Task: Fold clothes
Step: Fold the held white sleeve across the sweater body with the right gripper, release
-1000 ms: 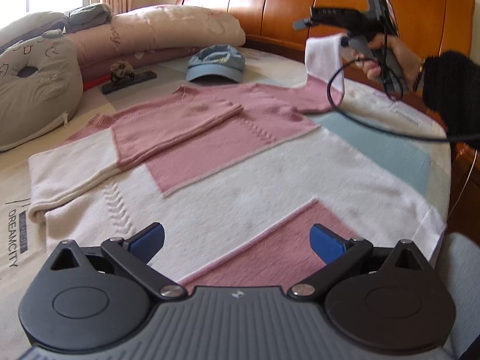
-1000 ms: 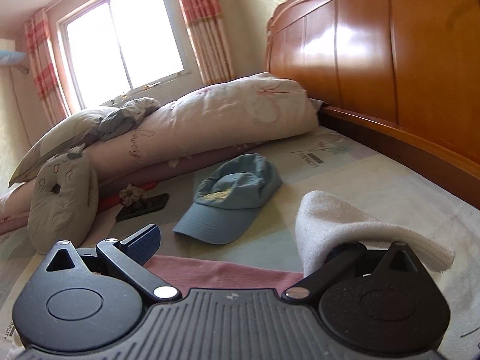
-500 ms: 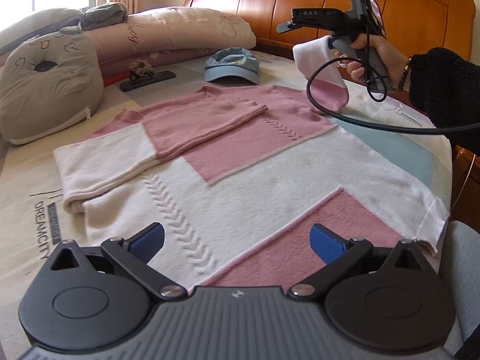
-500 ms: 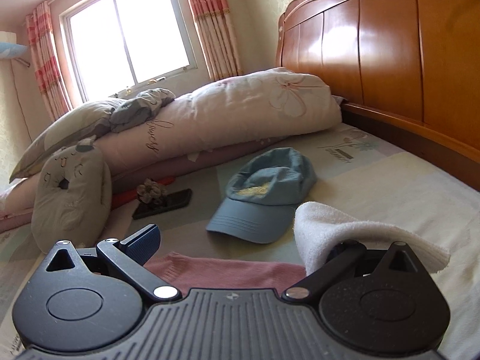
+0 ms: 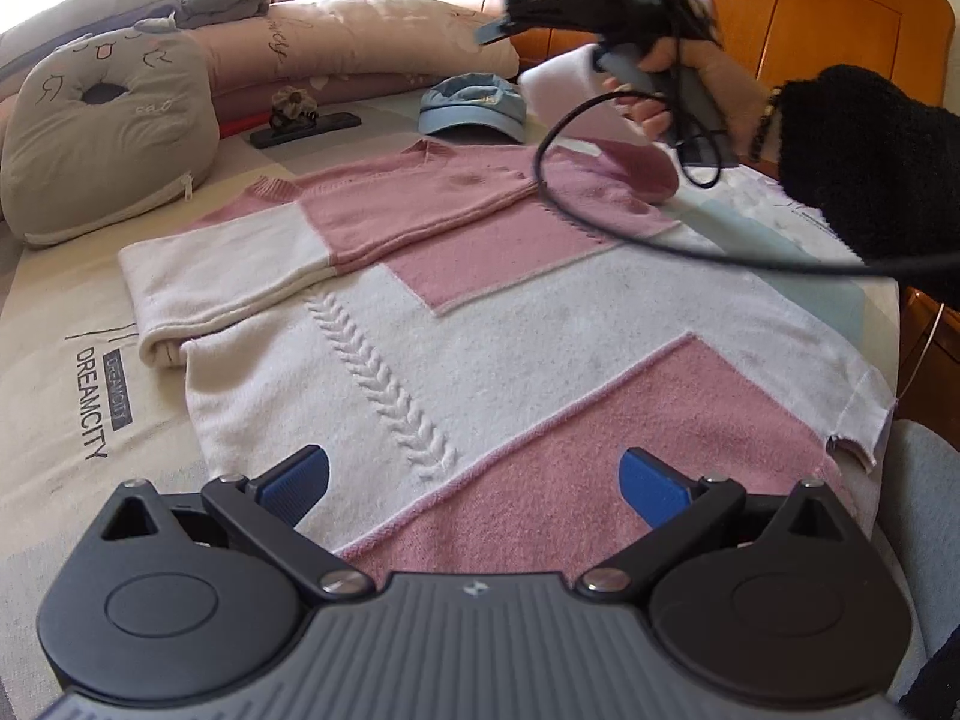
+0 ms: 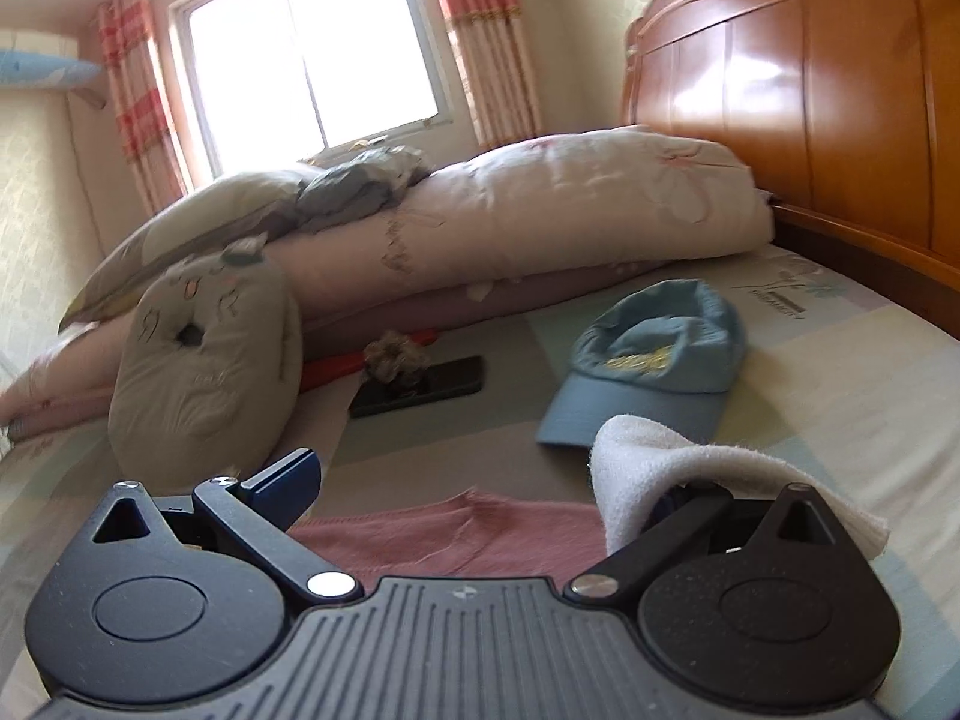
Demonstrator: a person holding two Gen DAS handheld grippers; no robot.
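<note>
A pink and white knit sweater (image 5: 510,324) lies flat on the bed, its left sleeve (image 5: 252,264) folded across the chest. My left gripper (image 5: 474,480) hovers open over the sweater's hem, with nothing between its fingers. A hand holds my right gripper (image 5: 540,6) up over the far right shoulder, and the right sleeve (image 5: 564,96) hangs lifted from it. In the right wrist view that gripper (image 6: 480,489) has its jaws wide apart. The white cuff (image 6: 660,456) is draped over its right finger and hides the pad. The pink collar (image 6: 456,534) shows below.
A blue cap (image 5: 474,108), a dark phone (image 6: 420,390) with a hair tie on it, a grey cat cushion (image 5: 102,132) and rolled bedding (image 6: 540,228) lie beyond the sweater. The wooden headboard (image 6: 810,108) stands on the right. A black cable (image 5: 600,228) loops over the sweater.
The right gripper has carried the sleeve up and leftward over the sweater's shoulder. The left gripper has stayed open above the hem, with its view shifted slightly.
</note>
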